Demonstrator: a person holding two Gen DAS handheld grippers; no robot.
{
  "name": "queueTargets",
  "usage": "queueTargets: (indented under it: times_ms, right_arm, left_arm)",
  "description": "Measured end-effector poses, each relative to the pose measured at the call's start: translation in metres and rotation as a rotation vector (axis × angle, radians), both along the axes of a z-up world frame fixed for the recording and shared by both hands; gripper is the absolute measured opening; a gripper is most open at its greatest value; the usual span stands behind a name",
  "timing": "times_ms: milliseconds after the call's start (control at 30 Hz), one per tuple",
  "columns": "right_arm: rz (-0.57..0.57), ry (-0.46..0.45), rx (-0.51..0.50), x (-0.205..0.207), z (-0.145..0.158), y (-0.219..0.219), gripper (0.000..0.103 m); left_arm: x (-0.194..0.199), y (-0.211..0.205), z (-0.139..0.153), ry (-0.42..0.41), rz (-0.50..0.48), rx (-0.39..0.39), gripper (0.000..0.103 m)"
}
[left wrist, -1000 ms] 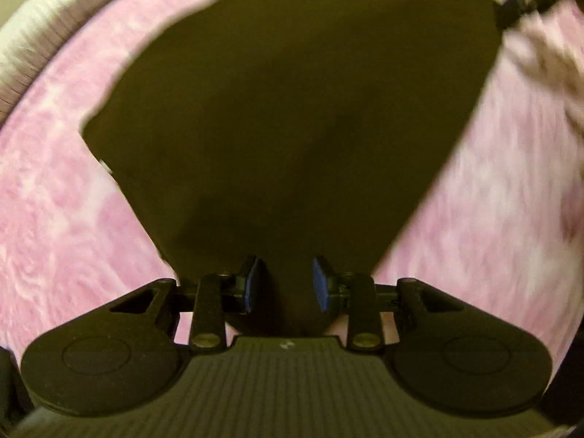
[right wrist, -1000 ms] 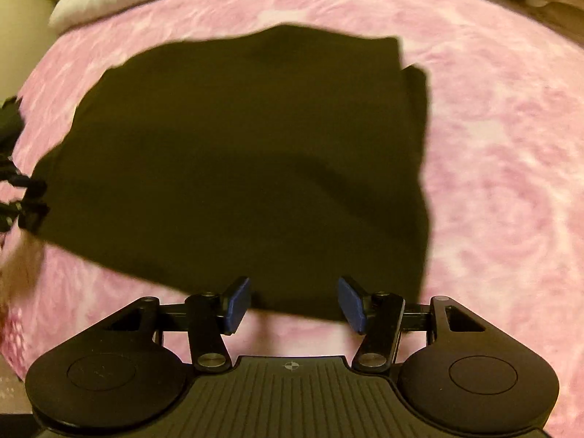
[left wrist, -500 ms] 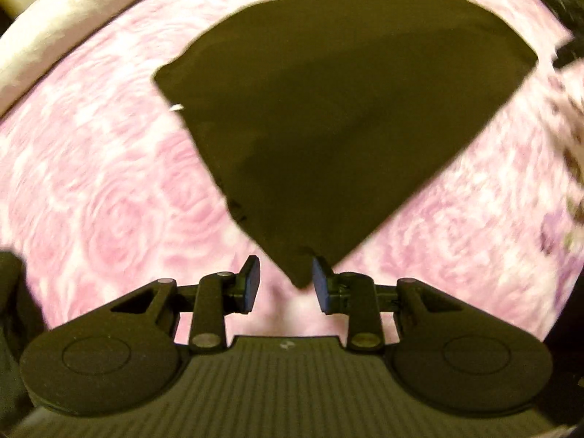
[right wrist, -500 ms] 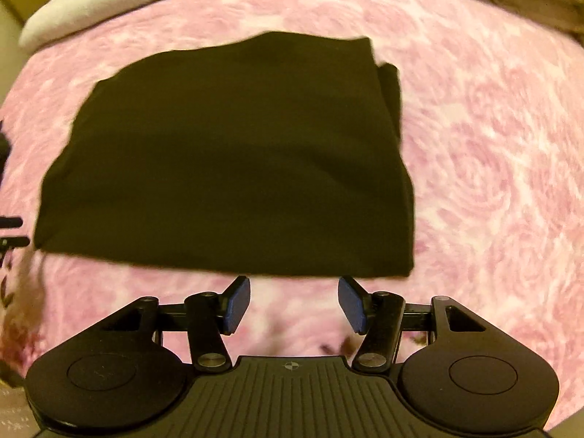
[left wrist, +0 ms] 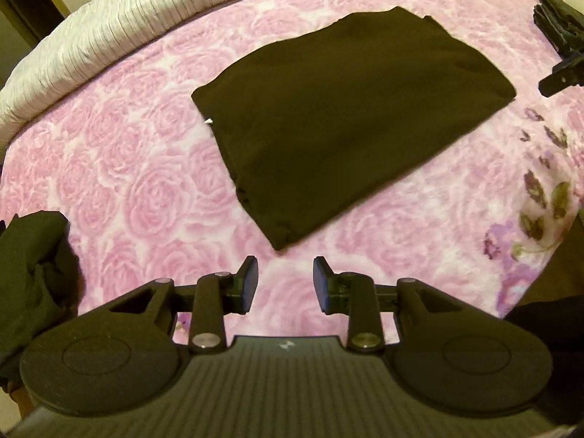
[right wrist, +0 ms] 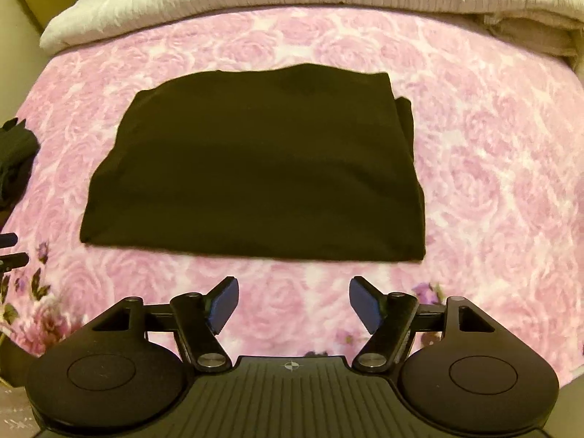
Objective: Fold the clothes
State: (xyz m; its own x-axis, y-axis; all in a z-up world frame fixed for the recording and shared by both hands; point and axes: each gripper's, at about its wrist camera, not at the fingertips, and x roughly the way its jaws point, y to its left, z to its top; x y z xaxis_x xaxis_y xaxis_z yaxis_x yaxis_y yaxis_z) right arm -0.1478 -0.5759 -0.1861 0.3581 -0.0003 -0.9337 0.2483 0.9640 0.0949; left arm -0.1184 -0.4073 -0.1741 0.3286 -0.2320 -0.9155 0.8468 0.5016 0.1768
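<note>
Both grippers have been lifted clear of the folded black garment (right wrist: 255,168), which is left flat mid-bed on the pink rose blanket (right wrist: 492,182). The right gripper (right wrist: 294,308) jaws have just been opened wider, nothing between them; the left gripper (left wrist: 285,284) is parted, empty. This fold looks done. The long axis is laid parallel to the pillow-side edge, the layered end toward the bed's right side.

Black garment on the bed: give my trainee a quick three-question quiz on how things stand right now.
1. True or false: the left tongs grip the black garment.
2. The garment lies on: A) a pink rose blanket B) a wooden table C) a chair.
3. Fill in: the garment lies flat and ____.

Key: 1 false, both the left and right tongs are empty, the right having just opened wider; 2 A; 3 folded.
</note>
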Motion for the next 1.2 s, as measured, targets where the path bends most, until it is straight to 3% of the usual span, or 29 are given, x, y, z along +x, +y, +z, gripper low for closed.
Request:
queueTargets:
  times_ms: [300, 567, 733, 900, 1067, 1200]
  right_arm:
    - [-0.026, -0.037, 0.015, -0.019, 0.022, 0.003, 0.072]
    - [-0.079, -0.022, 0.019, -0.025, 0.023, 0.011, 0.072]
    - [-0.131, -0.003, -0.003, -0.018, 0.019, 0.026, 0.072]
    - [-0.234, 0.012, -0.031, -0.004, 0.011, 0.058, 0.072]
    - [-0.261, 0.003, -0.11, 0.022, 0.001, 0.119, 0.072]
    - [-0.228, 0.034, -0.094, 0.049, -0.013, 0.165, 0.073]
  left_arm:
    - [-0.026, -0.006, 0.018, -0.028, -0.052, -0.014, 0.031]
    - [-0.011, -0.004, 0.02, -0.031, -0.118, -0.026, 0.031]
    - [0.018, 0.004, 0.015, -0.022, -0.178, -0.051, 0.032]
    - [0.062, 0.021, 0.008, -0.009, -0.297, -0.056, 0.034]
    - [0.113, 0.042, -0.004, -0.073, -0.474, -0.02, 0.042]
    - [0.147, 0.048, -0.017, -0.137, -0.607, 0.007, 0.044]
